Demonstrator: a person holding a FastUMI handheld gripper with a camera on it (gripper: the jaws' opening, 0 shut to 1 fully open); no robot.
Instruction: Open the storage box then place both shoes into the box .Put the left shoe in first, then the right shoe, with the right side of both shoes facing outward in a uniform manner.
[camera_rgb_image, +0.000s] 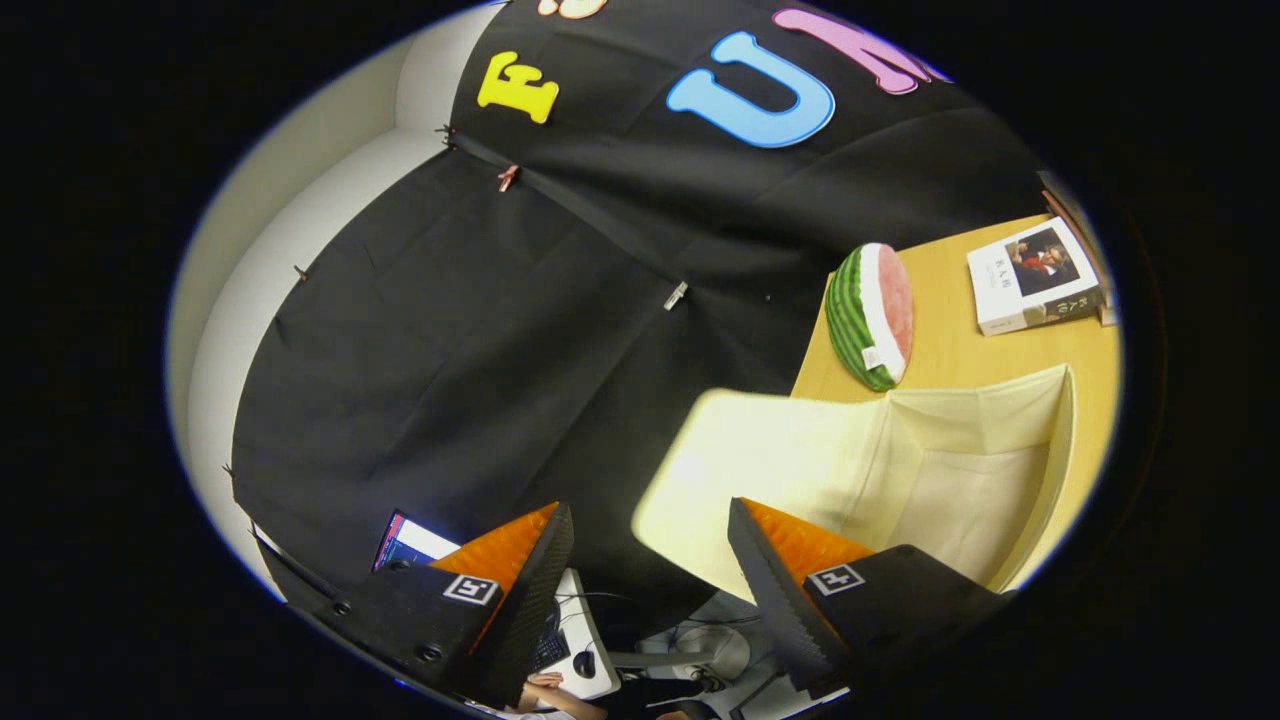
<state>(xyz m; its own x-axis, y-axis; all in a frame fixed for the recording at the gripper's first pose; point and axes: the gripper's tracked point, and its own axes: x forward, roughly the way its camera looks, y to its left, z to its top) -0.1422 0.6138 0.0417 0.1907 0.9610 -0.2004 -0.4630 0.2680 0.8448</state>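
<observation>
- Storage box (960, 470), cream fabric, sits on the wooden table (950, 345) with its lid flap (760, 470) swung open, just ahead of the fingers (650, 590).
- Fingers spread wide, holding nothing.
- Watermelon-slice cushion (870, 315) and book (1035, 275) lie beyond the box.

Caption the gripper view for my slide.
Open tongs tilted beside the open cream storage box on the wooden table, watermelon cushion and book beyond.

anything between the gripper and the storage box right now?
Nothing visible. The gripper is open with nothing between its fingers, and the cream storage box sits just ahead of one finger on the wooden table. The watermelon-slice cushion and the book lie beyond the box, not in the path.
</observation>
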